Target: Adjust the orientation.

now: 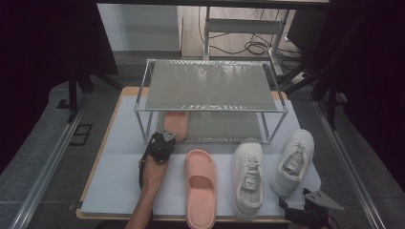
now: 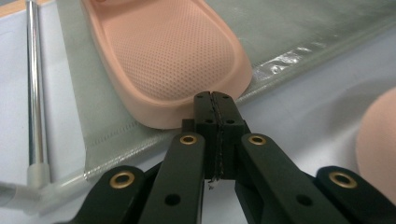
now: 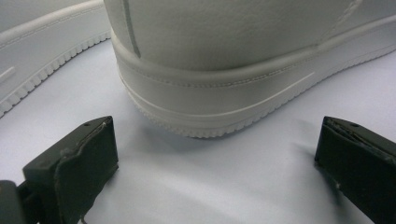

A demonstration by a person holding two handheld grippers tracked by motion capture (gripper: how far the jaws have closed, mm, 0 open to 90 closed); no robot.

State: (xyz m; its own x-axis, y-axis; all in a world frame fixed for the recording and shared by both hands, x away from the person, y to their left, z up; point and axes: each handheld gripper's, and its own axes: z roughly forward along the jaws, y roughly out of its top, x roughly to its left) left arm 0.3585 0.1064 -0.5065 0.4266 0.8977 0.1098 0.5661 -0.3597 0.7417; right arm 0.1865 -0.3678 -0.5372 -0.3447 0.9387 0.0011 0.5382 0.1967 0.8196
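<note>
We nudge the pink slipper (image 2: 177,56) squarely onto the rack's lower shelf (image 2: 299,32) near the worktop's far left, left tongs (image 2: 214,105) pressed together at its heel, pushing straight. Right tongs (image 3: 215,158) wait apart behind the white sneaker (image 3: 224,60).

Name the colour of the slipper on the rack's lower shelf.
Pink; the slipper shows best in the left gripper view, with a dotted insole.

Lab setup: dark curtains (image 1: 43,43), floor cables (image 1: 248,46), frame rails (image 1: 45,167).
</note>
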